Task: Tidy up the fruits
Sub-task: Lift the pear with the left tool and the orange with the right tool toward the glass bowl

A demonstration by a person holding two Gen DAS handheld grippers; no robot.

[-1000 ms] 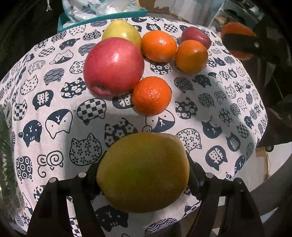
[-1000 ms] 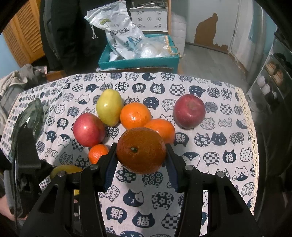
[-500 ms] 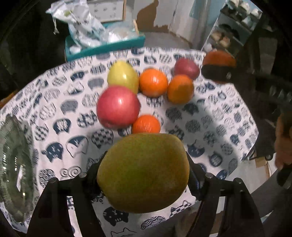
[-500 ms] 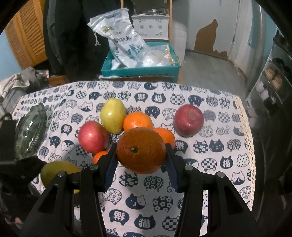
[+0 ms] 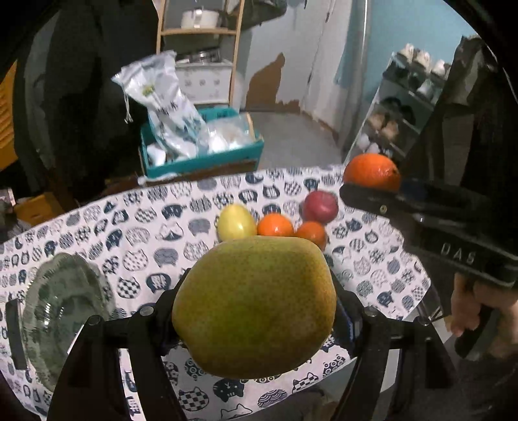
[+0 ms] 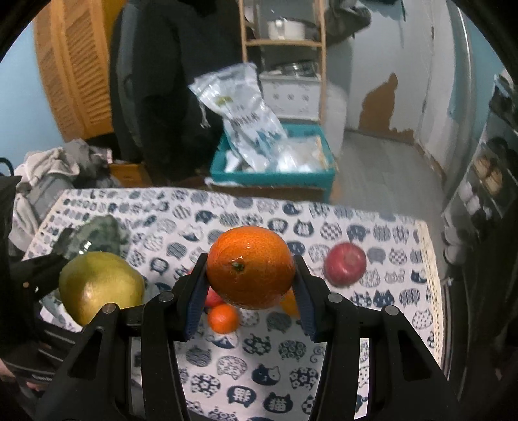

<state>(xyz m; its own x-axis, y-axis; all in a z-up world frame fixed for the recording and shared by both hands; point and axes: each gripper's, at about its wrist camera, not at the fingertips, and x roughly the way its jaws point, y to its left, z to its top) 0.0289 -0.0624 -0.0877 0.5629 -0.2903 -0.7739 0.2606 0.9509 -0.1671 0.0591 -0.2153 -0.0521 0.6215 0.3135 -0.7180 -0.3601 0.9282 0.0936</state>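
Observation:
My left gripper (image 5: 255, 307) is shut on a large green-yellow mango (image 5: 254, 306) and holds it high above the table; the mango also shows in the right wrist view (image 6: 100, 288). My right gripper (image 6: 249, 268) is shut on an orange (image 6: 251, 267), also lifted; it shows at the right of the left wrist view (image 5: 370, 171). On the cat-print tablecloth (image 5: 129, 223) lie a yellow-green pear (image 5: 234, 221), two oranges (image 5: 275, 225), a dark red apple (image 5: 320, 205) and a small tangerine (image 6: 223, 319). A green glass bowl (image 5: 61, 311) sits at the table's left.
Behind the table a teal crate (image 5: 200, 158) holds plastic bags. A wooden shelf (image 5: 200, 29) stands at the back and a shoe rack (image 5: 404, 107) at the right. Clothes (image 6: 51, 171) are piled at the left. The table's right edge (image 6: 430, 281) has a lace border.
Both grippers have risen and pulled back with their fruit; the table fruits look smaller and farther. The glass bowl and the room behind have come into view.

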